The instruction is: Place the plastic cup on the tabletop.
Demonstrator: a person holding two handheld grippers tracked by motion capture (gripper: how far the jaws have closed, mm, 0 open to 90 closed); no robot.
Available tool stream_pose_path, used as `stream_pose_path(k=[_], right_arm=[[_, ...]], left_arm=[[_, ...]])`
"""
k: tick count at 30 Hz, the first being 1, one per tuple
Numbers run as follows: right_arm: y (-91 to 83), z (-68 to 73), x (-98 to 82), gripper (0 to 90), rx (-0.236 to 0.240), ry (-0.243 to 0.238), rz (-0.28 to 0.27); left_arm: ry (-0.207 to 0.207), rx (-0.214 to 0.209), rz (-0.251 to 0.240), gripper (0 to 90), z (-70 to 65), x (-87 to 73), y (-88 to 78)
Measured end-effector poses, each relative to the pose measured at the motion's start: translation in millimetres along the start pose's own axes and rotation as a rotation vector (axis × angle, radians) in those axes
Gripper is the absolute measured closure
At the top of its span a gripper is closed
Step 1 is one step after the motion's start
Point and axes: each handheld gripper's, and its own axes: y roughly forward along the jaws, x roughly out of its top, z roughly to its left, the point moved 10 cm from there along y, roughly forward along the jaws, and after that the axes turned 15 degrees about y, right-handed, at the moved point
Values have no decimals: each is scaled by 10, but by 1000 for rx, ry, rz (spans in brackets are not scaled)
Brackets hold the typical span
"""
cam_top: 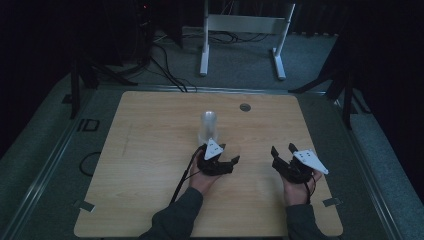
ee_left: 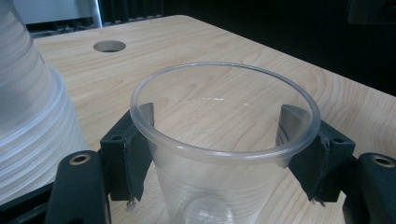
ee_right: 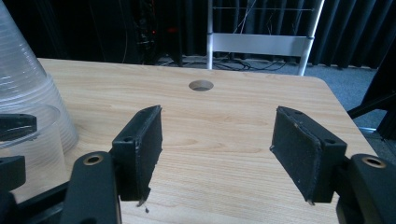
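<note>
a clear plastic cup (ee_left: 219, 154) is held upright between the jaws of the left gripper (ee_left: 219, 140), mouth up, long axis vertical, base down toward the table (ee_left: 224, 42). the pads are seen on both sides of the cup just under the rim, at about half spread, and appear to touch it. the cup sits near the middle of the table, just near and right of an upside-down stack of clear cups (cam_top: 208, 127), which stands upright with its wide end on the wood and its narrow end up. the right gripper (cam_top: 284, 150) is held well right of the cup, jaws spread wide with nothing between them, pointed toward the far edge. the table is light wood grain with rounded corners and a round cable hole (cam_top: 245, 107) near the far edge. the room is dim, with grey carpet, a white metal frame (cam_top: 242, 35) beyond the table, dark curtains and cables on the floor.
</note>
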Motion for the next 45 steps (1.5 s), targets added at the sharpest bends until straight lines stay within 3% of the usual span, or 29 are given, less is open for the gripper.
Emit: stream_pose_path(k=[26, 40, 45], right_arm=[[-5, -5, 5, 331, -2, 0, -1], [-8, -8, 7, 331, -2, 0, 0], [-8, -7, 5, 329, -1, 0, 1]], left_arm=[[-2, -21, 5, 260, -65, -69, -38], [-1, 2, 62, 167, -47, -171, -86], [-12, -16, 64, 164, -64, -198, -128]])
